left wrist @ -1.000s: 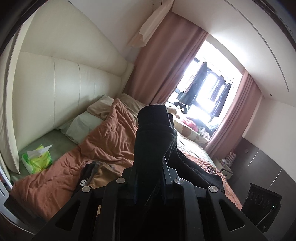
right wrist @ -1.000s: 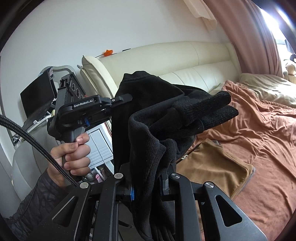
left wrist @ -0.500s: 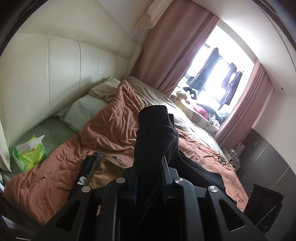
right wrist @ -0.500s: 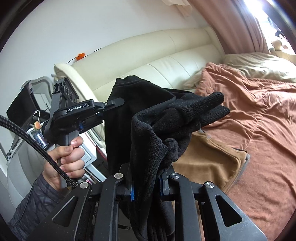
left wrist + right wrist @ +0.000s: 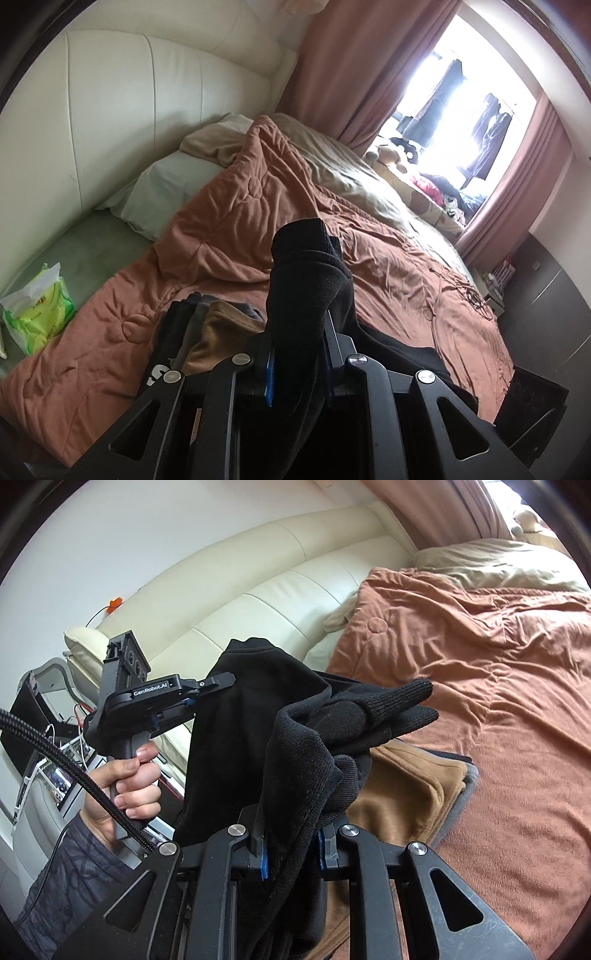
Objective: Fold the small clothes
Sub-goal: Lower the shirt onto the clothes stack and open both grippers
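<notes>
Garment [image 5: 258, 738], black knit, hangs in the air between my two claws, above the near edge of the bed [image 5: 498, 701]. My right claw [image 5: 291, 849] is clenched on a thick bunch of it, with a ribbed cuff poking out toward two o'clock. My left claw [image 5: 297, 354] grips another part, the cloth standing up past the fingers toward twelve; in the right view the same left claw [image 5: 207, 685] sits at ten o'clock, pinching the cloth's upper edge, a hand [image 5: 129, 775] wrapped round its grip.

Over the last second both cameras have tipped down: the bed fills more of each view and the ceiling has dropped out of the left one. The hold on the cloth looks unchanged. I read that as the garment being carried down toward the bed for laying flat, so the fold itself is not yet begun.

Below the garment, at five o'clock in the right view, lies a folded stack [image 5: 406, 786] with a brown piece on top, on the rust quilt [image 5: 229, 229]. A tissue pack [image 5: 37, 306] sits at nine o'clock in the left view, well apart.
</notes>
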`<act>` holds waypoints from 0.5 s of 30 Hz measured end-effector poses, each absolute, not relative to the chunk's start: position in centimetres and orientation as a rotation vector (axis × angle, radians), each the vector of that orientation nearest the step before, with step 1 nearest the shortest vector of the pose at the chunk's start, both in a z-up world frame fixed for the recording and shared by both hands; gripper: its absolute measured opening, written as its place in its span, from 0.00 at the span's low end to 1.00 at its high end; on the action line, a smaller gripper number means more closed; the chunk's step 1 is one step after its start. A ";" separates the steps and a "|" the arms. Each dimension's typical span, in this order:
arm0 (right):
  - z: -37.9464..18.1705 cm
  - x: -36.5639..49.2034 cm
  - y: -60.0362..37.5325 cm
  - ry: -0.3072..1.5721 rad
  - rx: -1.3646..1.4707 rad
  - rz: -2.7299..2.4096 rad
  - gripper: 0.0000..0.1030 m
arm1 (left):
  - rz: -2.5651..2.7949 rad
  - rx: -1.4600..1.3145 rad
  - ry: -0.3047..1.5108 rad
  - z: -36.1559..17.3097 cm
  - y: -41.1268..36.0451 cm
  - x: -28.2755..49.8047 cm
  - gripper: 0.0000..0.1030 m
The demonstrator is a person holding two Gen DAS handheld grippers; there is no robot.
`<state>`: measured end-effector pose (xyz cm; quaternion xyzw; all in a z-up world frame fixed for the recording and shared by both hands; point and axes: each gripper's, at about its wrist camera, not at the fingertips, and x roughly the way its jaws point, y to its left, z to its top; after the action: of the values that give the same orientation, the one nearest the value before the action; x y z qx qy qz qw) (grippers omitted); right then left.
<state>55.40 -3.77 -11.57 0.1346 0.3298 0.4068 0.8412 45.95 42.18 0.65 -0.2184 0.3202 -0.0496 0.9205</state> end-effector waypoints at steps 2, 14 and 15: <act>-12.1 56.2 -3.8 0.712 0.298 0.856 0.14 | -0.094 -0.450 0.670 -0.1 42.4 47.0 0.19; -17.3 60.3 -4.2 0.877 0.450 0.789 0.15 | 0.040 -0.419 0.804 -6.6 42.9 52.3 0.19; -17.9 60.7 -4.5 0.899 0.483 0.780 0.15 | 0.051 -0.407 0.814 -7.0 42.8 52.6 0.19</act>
<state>60.72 -4.52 -17.94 0.2251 0.4192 0.3637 0.8008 52.58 42.83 -7.00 -0.1967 0.3933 0.0246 0.8978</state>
